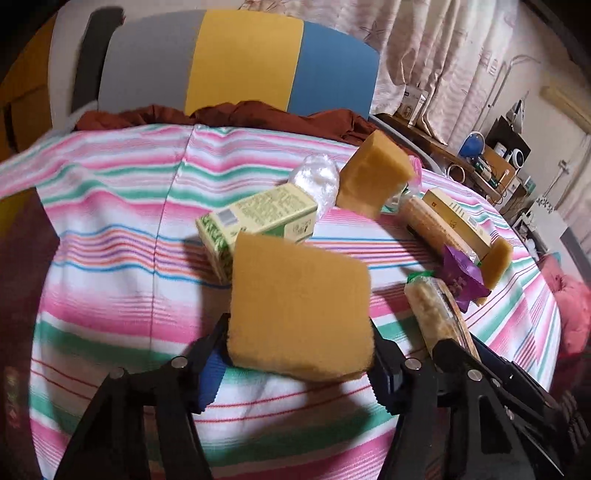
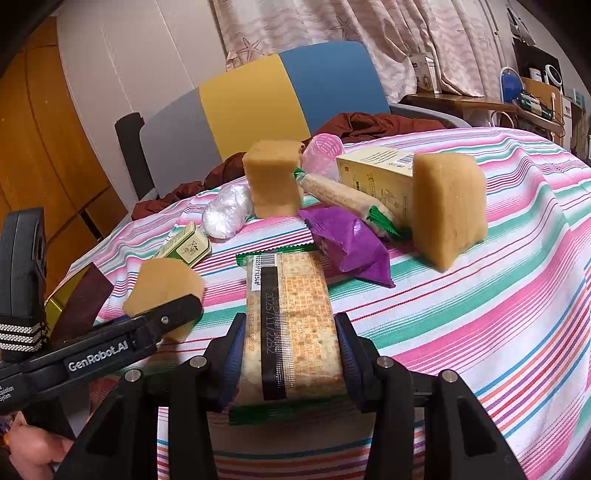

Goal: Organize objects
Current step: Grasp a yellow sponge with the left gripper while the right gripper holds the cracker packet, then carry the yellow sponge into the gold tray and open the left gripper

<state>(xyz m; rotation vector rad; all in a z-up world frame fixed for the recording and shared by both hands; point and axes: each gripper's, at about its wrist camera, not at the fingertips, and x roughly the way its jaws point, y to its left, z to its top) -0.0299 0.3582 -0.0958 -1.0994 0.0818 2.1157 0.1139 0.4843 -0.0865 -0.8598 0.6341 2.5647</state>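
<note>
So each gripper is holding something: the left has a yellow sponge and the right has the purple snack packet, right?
Not quite. The right gripper holds the cracker packet, as the right wrist view shows; the purple snack packet lies on the striped cloth. The left gripper does hold a yellow sponge.

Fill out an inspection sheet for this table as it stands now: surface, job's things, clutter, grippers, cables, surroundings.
Surface: striped tablecloth, wrinkled, covers the table.
Job's things: three sponge blocks, one held, two standing; held cracker pack; second cracker pack; purple snack bag; green box; cream box.
Clutter: crumpled clear plastic; pink plastic cup, lying on its side.
Grippers: left hand-held gripper shut on a sponge; right hand-held gripper shut on a cracker pack.
Cables: nothing seen on the table.
Surroundings: tricolour chair with brown cloth; curtains; cluttered shelf.
</note>
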